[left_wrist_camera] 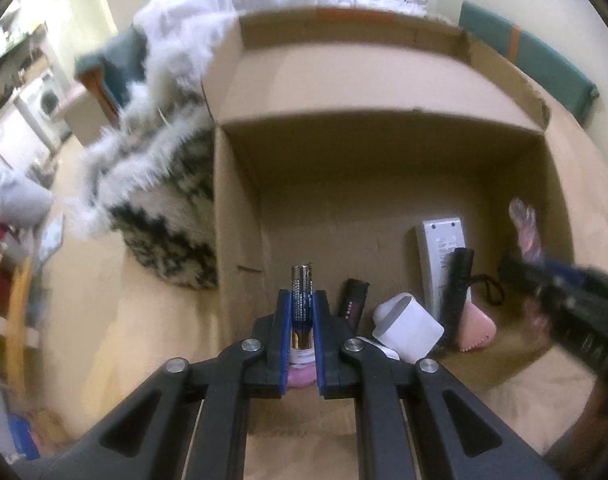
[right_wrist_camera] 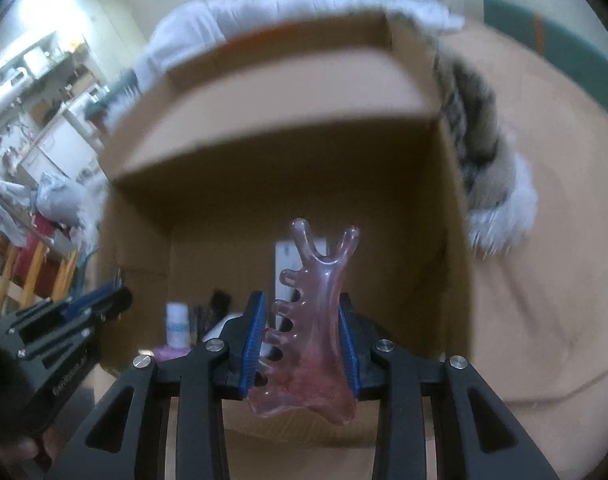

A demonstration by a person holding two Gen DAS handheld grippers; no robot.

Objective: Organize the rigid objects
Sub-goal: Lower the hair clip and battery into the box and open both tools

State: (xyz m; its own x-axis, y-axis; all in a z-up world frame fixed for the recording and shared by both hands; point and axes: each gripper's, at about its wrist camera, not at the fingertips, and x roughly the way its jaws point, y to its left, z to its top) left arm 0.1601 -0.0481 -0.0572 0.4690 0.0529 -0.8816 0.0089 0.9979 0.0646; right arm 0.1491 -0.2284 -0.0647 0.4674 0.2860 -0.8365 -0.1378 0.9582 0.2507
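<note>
Above box [left_wrist_camera: 344, 92] near edge: left gripper [left_wrist_camera: 301, 304] jaws shut on slick, stiff battery [left_wrist_camera: 301, 292], gripped mid-body; right gripper [right_wrist_camera: 301, 332] jaws part-closed on smooth, rigid, prob. brittle pink comb [right_wrist_camera: 312, 328] at its waist.

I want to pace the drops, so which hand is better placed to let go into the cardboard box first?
Probably the right. The right gripper holds the pink comb-like tool over the cardboard box interior, while the left gripper, shut on the battery, sits near the box's left wall.
</note>
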